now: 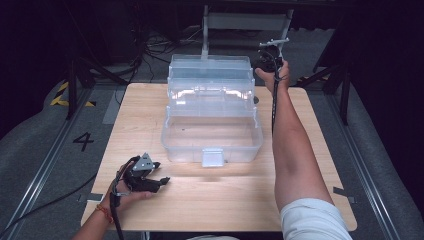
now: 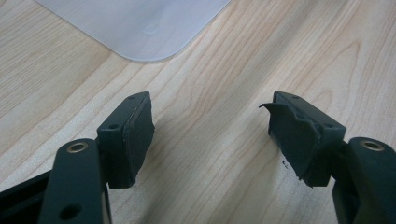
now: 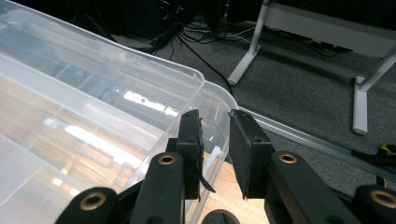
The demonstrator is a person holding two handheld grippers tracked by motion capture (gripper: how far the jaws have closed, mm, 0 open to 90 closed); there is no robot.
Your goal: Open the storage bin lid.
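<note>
dark floor and cables surround a light wooden desk [image 1: 150,200]. the clear plastic box [image 1: 212,132] stands open at centre. the right gripper [image 1: 271,54], jaws narrowly parted and empty, sits just beside its far right corner; the left gripper [image 1: 145,176], wide open and empty, rests near the front edge.

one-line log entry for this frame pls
box: open, on table | left gripper: open, low over table, near box front | right gripper: slightly open, at box's far right corner, holding nothing

A light wooden table [image 1: 150,115] carries an opened clear plastic box [image 1: 212,131].
</note>
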